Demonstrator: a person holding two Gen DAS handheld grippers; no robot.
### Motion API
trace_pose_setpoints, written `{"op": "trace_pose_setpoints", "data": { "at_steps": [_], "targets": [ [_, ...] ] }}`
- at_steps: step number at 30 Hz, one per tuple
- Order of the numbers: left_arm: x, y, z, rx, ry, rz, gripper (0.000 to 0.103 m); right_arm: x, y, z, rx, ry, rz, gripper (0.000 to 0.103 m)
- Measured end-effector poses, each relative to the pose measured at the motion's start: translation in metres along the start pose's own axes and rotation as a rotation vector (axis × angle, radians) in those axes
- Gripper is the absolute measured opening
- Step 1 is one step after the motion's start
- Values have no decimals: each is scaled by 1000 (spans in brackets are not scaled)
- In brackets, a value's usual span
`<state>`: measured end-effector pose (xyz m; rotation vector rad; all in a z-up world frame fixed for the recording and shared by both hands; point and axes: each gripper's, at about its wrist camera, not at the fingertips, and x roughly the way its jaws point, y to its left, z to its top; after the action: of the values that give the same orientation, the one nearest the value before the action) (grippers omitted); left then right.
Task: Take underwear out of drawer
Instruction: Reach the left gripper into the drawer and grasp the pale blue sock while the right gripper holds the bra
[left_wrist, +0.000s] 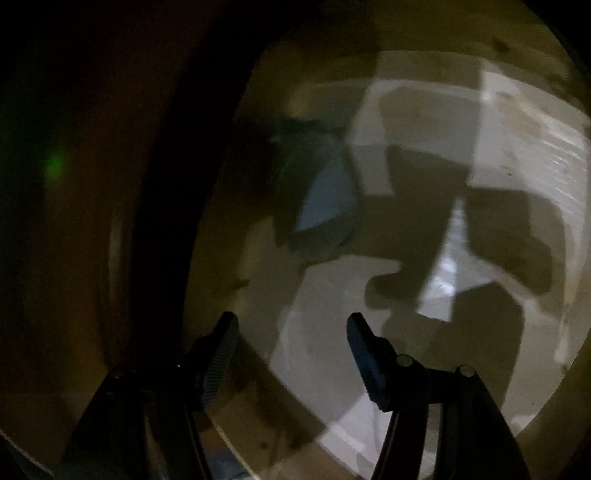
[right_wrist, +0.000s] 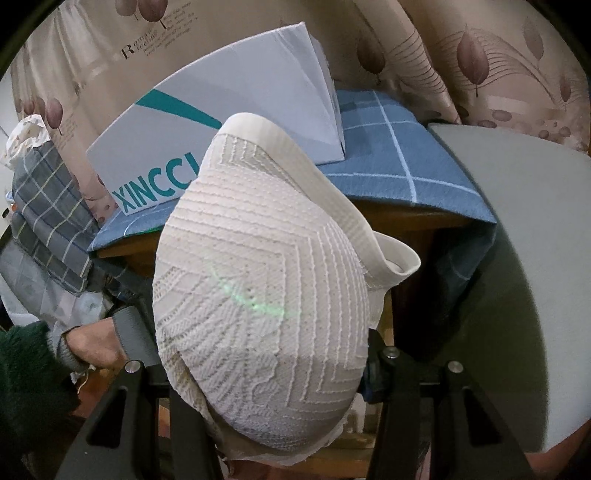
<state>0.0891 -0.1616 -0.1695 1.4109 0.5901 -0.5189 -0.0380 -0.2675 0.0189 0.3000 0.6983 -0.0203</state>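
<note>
The right tongs (right_wrist: 280, 398) held the white underwear (right_wrist: 266, 280) bunched between their fingers, lifted clear in front of the cloth-covered surface (right_wrist: 388, 166) and a white box (right_wrist: 221, 110); removal looked largely done. The knit showed ribbed chevrons and a plain waistband. The left tongs (left_wrist: 291, 332) stood wide and empty over the dim drawer (left_wrist: 369, 240).

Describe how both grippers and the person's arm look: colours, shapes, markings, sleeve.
Left gripper: two black fingers with finely ribbed pads, on black angled links with round silver bolt heads. Right gripper: the same black slotted links and silver bolts; its fingertips are hidden. The person's left hand is bare, with a grey knit cuff under a fuzzy dark green sleeve. No cables show.
</note>
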Motion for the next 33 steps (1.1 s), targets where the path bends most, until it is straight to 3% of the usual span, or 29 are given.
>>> {"op": "trace_pose_setpoints", "data": {
  "at_steps": [3, 11, 20, 31, 33],
  "targets": [
    [8, -9, 3, 49, -22, -7, 63, 1, -3, 1, 20, 3, 18, 47],
    [27, 7, 14, -48, -44, -63, 63, 7, -5, 0, 39, 27, 45, 47],
    [41, 9, 22, -77, -106, -109, 61, 12, -5, -1, 53, 47, 69, 47],
    [34, 8, 19, -51, -148, -102, 60, 20, 1, -4, 54, 85, 102, 48],
    [19, 5, 22, -57, -174, -114, 60, 21, 0, -4, 57, 87, 103, 48]
  ]
}}
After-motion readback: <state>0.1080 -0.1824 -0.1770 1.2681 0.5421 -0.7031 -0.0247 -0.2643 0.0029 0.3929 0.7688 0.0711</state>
